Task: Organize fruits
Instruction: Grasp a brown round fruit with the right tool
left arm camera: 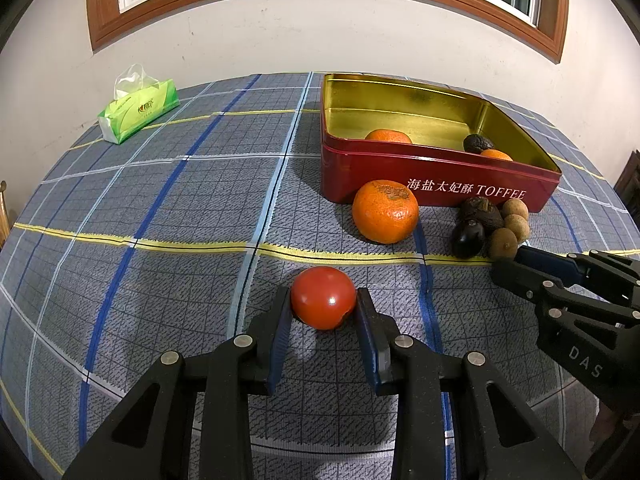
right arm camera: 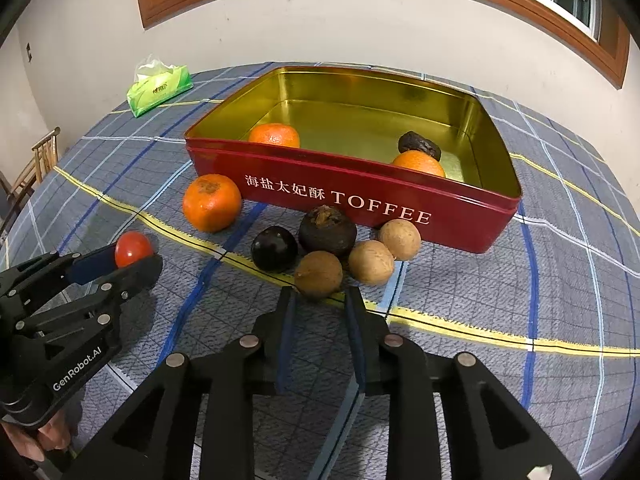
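We had the left gripper (left arm camera: 323, 300) low over the desk (left arm camera: 160, 208), its two blue-padded fingers on either side of the red tomato (left arm camera: 323, 303). The pads sat right at the tomato's flanks, apparently touching it, though we could not tell whether they truly clamped it; the tomato rested on the checked tablecloth.

Ahead of that gripper and to its right stood the red toffee tin (left arm camera: 440, 184), open, with a gold interior. Inside it lay two oranges, one near the front left wall (left arm camera: 388, 136) and one at the front right (left arm camera: 496, 155), with a dark wrinkled fruit (left arm camera: 478, 143) just behind the latter. A third orange (left arm camera: 385, 211) sat on the cloth touching the tin's front wall.

Our right gripper (right arm camera: 320, 300) had its fingers apart and held nothing. Just beyond its tips lay the nearest of three brown longans (right arm camera: 319, 274), partly between them; the other two (right arm camera: 371, 262) (right arm camera: 400, 239) sat to the right, toward the tin. Behind the nearest one were a glossy dark round fruit (right arm camera: 274, 249) and a rough dark brown one (right arm camera: 327, 230), all bunched together in front of the tin.

Far ahead and to the left of both grippers, a green tissue pack (left arm camera: 138, 110) lay near the desk's back edge.
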Tool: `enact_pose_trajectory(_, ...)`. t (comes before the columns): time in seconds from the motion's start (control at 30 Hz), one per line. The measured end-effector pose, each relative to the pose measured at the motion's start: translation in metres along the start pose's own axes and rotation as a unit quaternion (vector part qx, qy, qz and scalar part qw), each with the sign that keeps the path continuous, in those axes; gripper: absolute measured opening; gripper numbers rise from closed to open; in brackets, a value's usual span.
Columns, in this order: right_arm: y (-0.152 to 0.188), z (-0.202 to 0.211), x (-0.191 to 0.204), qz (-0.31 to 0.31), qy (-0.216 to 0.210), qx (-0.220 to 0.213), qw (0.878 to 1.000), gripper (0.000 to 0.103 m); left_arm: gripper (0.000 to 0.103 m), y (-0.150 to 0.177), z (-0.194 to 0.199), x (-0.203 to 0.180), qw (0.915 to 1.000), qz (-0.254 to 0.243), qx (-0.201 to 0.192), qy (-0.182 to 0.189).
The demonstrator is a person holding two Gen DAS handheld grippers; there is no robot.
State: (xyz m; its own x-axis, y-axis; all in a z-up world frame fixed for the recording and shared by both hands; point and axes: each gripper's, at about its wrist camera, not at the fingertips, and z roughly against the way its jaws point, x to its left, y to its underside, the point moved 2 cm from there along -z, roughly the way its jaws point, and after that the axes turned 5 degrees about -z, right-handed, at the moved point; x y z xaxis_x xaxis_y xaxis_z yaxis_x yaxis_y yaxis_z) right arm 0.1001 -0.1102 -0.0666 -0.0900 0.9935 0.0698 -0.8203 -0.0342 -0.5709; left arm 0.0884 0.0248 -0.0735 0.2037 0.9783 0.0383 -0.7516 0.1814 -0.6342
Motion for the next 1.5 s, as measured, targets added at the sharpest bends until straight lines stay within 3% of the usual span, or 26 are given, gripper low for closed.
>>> enact_pose_trajectory(0.63,-0.008,-0.007,0.008,0.013,0.014,-0.008,1.000,0.023,0.033,0.000,0.000,0.000,1.0000,0.000,0.000,0.000)
enact_pose_trajectory(1.5,0.020,0.016,-0.025,-0.002,0.014,-0.021,1.000,0.023,0.033,0.000,0.000,0.000,1.0000,0.001,0.000,0.000)
